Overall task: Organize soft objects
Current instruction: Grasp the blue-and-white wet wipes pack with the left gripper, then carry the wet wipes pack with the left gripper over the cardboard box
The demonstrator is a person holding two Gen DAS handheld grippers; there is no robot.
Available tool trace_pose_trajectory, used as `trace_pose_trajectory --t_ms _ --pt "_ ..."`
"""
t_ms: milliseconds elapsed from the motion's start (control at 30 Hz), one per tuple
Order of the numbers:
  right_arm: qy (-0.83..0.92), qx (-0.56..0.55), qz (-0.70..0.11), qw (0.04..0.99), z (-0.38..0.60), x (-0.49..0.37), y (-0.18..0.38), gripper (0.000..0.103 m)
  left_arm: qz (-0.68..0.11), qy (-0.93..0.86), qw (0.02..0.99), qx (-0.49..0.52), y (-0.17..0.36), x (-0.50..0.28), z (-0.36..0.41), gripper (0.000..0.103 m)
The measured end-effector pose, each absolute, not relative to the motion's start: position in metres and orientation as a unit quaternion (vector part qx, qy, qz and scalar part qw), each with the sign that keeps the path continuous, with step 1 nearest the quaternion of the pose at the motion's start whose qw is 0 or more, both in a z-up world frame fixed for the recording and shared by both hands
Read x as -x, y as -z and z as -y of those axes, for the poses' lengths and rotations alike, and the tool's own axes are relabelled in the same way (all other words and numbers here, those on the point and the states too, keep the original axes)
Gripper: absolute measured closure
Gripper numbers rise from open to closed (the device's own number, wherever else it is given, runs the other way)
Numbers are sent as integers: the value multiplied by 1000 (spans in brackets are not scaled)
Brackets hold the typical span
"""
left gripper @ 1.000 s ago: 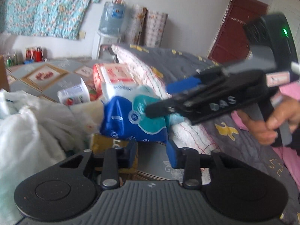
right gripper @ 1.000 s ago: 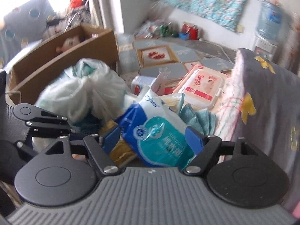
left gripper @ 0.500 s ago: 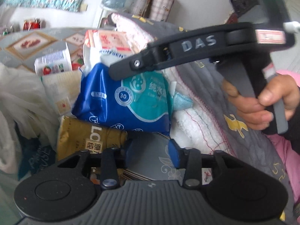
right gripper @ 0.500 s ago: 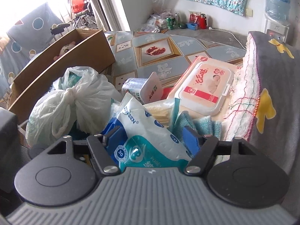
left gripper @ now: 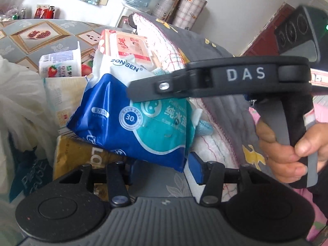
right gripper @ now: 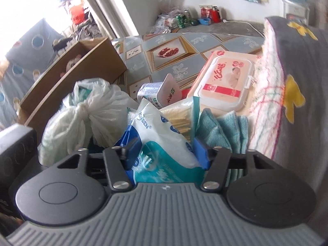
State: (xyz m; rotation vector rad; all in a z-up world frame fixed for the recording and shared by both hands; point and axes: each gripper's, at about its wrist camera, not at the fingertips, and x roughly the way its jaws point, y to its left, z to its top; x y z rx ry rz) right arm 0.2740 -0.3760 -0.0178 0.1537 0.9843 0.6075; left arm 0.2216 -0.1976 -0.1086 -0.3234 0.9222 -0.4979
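Note:
A blue, teal and white pack of wet wipes (left gripper: 131,121) lies on a pile of soft goods beside the bed. My right gripper (right gripper: 166,153) is shut on this wipes pack (right gripper: 162,143); its body (left gripper: 225,82) crosses the left wrist view from the right. My left gripper (left gripper: 164,166) is open and empty, just below the pack's lower edge. A pink-lidded baby wipes pack (right gripper: 225,82) leans behind it. A folded teal cloth (right gripper: 223,129) lies to its right.
A tied white plastic bag (right gripper: 88,119) sits left of the pile. A strawberry milk carton (left gripper: 59,65) and a yellow packet (left gripper: 82,155) lie nearby. A cardboard box (right gripper: 67,78) stands far left. A grey quilt with yellow shapes (right gripper: 297,82) covers the bed on the right.
My right gripper has closed its jaws onto the blue wipes pack. My left gripper has moved closer under the pack and opened wider.

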Motion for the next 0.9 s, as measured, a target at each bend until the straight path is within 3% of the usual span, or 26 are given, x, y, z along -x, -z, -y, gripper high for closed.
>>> trace_pose_trajectory --t_ms 333,767,900 --pt "-221 -237 -532 782 398 -243 40 56 -411 243 861 175 87 -193 160 52" --pt "-190 -256 -540 779 391 -229 67 49 -451 230 857 96 97 -194 170 48" --pt "-183 -258 -532 785 391 -224 66 51 -449 224 860 89 98 -194 173 53"
